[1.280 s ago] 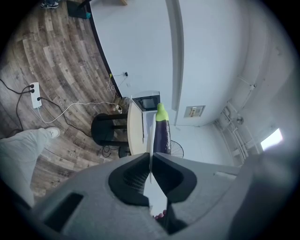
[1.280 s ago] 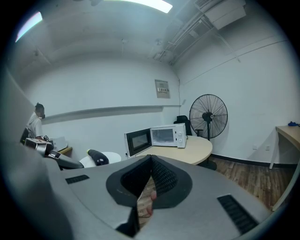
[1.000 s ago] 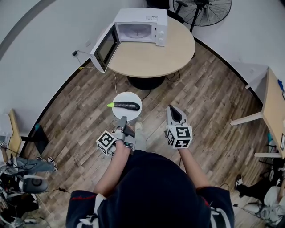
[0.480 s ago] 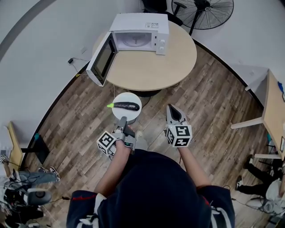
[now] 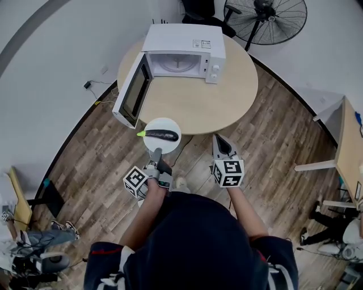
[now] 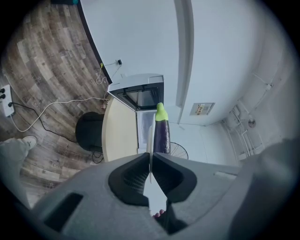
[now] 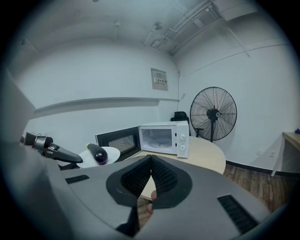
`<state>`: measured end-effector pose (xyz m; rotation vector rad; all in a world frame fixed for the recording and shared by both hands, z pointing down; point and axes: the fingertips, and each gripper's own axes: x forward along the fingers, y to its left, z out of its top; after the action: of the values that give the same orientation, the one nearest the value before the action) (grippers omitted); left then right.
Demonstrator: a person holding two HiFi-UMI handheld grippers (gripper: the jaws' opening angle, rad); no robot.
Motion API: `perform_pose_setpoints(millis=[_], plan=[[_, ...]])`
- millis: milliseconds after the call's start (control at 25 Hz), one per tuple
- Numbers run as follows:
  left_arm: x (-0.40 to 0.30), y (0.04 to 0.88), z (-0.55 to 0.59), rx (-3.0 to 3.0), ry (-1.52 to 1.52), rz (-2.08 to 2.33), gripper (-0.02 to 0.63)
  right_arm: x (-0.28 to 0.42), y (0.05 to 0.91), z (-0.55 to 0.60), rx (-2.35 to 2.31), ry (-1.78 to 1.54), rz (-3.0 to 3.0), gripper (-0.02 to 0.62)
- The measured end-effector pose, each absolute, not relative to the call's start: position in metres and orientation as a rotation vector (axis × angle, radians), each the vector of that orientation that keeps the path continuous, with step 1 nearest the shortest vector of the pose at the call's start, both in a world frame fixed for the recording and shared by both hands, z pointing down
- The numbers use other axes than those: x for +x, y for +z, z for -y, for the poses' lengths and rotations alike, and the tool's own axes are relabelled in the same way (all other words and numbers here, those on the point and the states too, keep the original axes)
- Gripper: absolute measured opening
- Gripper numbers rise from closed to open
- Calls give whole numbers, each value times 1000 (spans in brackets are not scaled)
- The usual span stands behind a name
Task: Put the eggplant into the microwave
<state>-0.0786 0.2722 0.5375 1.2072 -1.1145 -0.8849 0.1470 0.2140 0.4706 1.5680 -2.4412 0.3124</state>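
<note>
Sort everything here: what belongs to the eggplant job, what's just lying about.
Job: eggplant, plate under it, left claw shut on its rim, open microwave, round table.
Lying about: fan, cable, chair, side table.

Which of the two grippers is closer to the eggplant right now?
Left. The left gripper clamps the rim of the white plate that carries the eggplant; the right gripper hangs off to the plate's right, shut and empty.
</note>
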Motion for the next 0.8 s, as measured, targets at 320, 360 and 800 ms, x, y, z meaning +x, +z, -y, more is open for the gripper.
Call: perform_pose_setpoints(millis=[320,360,800], plan=[[-101,550,-208,1208,-844,1079,28,116,481,-152,1578,308,2415,12],[-104,551,-202,1209,-842,1074,28,113,482,-147,1578,305,2412,12],[-118,562,-160,1180,-840,1052,28,97,486,-109,1570,287,2384,12]])
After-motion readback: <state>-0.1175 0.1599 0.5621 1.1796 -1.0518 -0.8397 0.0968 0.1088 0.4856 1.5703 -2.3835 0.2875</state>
